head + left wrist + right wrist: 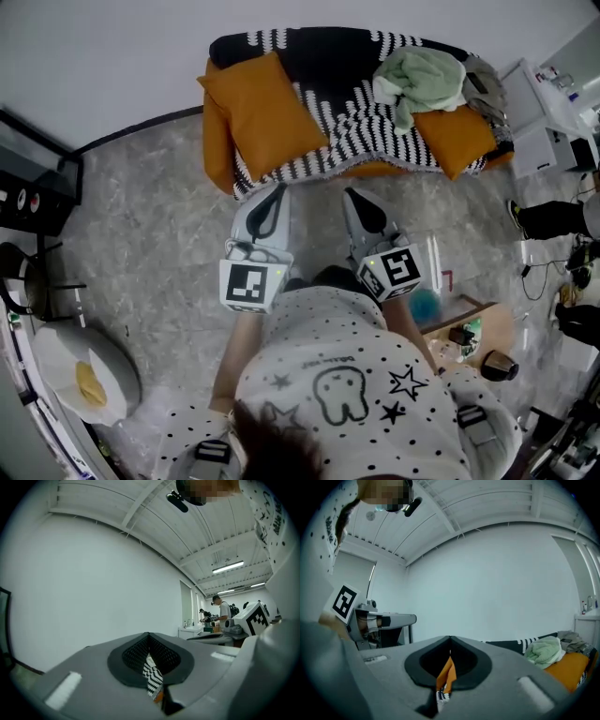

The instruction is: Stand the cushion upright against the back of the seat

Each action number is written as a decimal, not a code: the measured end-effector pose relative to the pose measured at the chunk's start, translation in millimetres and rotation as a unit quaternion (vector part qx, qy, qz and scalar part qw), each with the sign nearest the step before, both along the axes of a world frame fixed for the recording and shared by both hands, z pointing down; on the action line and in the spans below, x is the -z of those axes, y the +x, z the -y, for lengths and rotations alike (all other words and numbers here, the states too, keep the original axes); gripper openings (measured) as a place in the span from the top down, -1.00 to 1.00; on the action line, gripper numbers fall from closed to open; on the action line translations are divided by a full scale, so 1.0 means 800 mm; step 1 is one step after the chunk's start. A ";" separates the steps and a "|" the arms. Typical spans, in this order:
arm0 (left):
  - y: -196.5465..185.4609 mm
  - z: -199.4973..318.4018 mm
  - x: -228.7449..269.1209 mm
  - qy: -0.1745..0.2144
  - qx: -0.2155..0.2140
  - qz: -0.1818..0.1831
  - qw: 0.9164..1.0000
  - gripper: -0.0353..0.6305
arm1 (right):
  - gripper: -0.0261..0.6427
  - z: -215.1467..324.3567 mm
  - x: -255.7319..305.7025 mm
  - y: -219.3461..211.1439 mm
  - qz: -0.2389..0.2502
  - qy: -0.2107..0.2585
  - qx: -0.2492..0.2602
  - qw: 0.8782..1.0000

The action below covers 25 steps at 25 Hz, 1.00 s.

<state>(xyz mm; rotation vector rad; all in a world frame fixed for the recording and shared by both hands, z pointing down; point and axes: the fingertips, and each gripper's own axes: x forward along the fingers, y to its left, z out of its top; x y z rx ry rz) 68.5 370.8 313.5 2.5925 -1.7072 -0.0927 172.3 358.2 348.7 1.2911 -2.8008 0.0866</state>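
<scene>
An orange sofa point(217, 141) draped with a black-and-white striped blanket point(361, 117) stands against the wall. A large orange cushion point(262, 111) leans tilted at its left end, over the armrest. A second orange cushion point(455, 139) point(569, 667) lies at the right end, under a green cloth point(422, 80) point(543, 651). My left gripper point(275, 194) point(149, 641) and right gripper point(352, 197) point(450, 641) are both shut and hold nothing. They point side by side at the sofa's front edge, short of it. Only slivers of striped and orange fabric show through the closed jaws.
A black rack point(37, 187) and a round white object point(84, 375) are at the left. White cabinets point(548, 122), a seated person's legs point(553, 220) and a low wooden box with clutter point(469, 328) are at the right. Other people point(220, 611) stand far off.
</scene>
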 end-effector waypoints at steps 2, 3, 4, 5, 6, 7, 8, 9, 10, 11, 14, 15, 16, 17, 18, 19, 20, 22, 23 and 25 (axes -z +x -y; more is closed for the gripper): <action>-0.009 0.005 -0.004 -0.005 0.004 -0.004 1.000 0.93 | 0.93 0.006 0.000 -0.009 0.000 0.001 0.004 1.000; -0.014 0.008 -0.007 -0.006 0.007 -0.005 1.000 0.92 | 0.93 0.009 0.000 -0.013 0.000 0.001 0.006 1.000; -0.017 0.011 -0.009 -0.007 0.009 -0.006 1.000 0.92 | 0.93 0.012 -0.001 -0.015 0.000 0.000 0.008 1.000; -0.019 0.014 -0.010 -0.010 0.010 -0.007 1.000 0.92 | 0.93 0.016 -0.001 -0.017 0.000 -0.002 0.009 1.000; -0.020 0.017 -0.011 -0.013 0.010 -0.009 1.000 0.92 | 0.93 0.021 -0.003 -0.018 0.000 -0.003 0.009 1.000; -0.021 0.020 -0.011 -0.016 0.009 -0.011 1.000 0.92 | 0.93 0.025 -0.004 -0.018 0.000 -0.006 0.009 1.000; -0.022 0.024 -0.011 -0.021 0.009 -0.013 1.000 0.92 | 0.93 0.029 -0.006 -0.019 0.000 -0.008 0.009 1.000; -0.024 0.027 -0.012 -0.026 0.010 -0.014 1.000 0.92 | 0.93 0.034 -0.007 -0.020 0.001 -0.009 0.009 1.000; -0.026 0.031 -0.015 -0.031 0.011 -0.015 0.999 0.92 | 0.93 0.038 -0.008 -0.021 0.001 -0.010 0.009 1.000; -0.029 0.035 -0.019 -0.035 0.013 -0.016 0.999 0.92 | 0.93 0.042 -0.009 -0.023 0.002 -0.011 0.010 1.000; -0.035 0.050 -0.023 -0.039 0.022 -0.024 0.999 0.92 | 0.93 0.057 -0.011 -0.025 0.001 -0.016 0.013 1.000; -0.036 0.057 -0.021 -0.040 0.027 -0.030 0.998 0.92 | 0.93 0.063 -0.011 -0.025 0.000 -0.018 0.015 1.000; -0.038 0.065 -0.019 -0.040 0.033 -0.036 0.998 0.92 | 0.93 0.070 -0.012 -0.025 -0.001 -0.020 0.016 1.000; -0.041 0.073 -0.017 -0.039 0.040 -0.041 0.998 0.92 | 0.93 0.077 -0.013 -0.024 -0.001 -0.023 0.018 1.000; -0.043 0.081 -0.015 -0.038 0.044 -0.044 0.997 0.92 | 0.93 0.085 -0.014 -0.024 -0.002 -0.025 0.020 0.999; -0.043 0.088 -0.014 -0.036 0.046 -0.045 0.997 0.92 | 0.93 0.092 -0.016 -0.024 -0.002 -0.026 0.023 0.999; -0.042 0.095 -0.012 -0.033 0.046 -0.045 0.997 0.92 | 0.93 0.099 -0.017 -0.024 -0.002 -0.028 0.026 0.999; -0.036 0.110 -0.007 -0.031 0.044 -0.042 0.998 0.92 | 0.93 0.114 -0.019 -0.024 -0.002 -0.030 0.034 0.999; -0.034 0.118 -0.005 -0.030 0.044 -0.041 0.998 0.93 | 0.93 0.122 -0.020 -0.025 -0.003 -0.031 0.038 0.999; -0.029 0.136 -0.008 -0.030 0.047 -0.040 0.998 0.92 | 0.93 0.138 -0.022 -0.025 -0.004 -0.032 0.049 0.998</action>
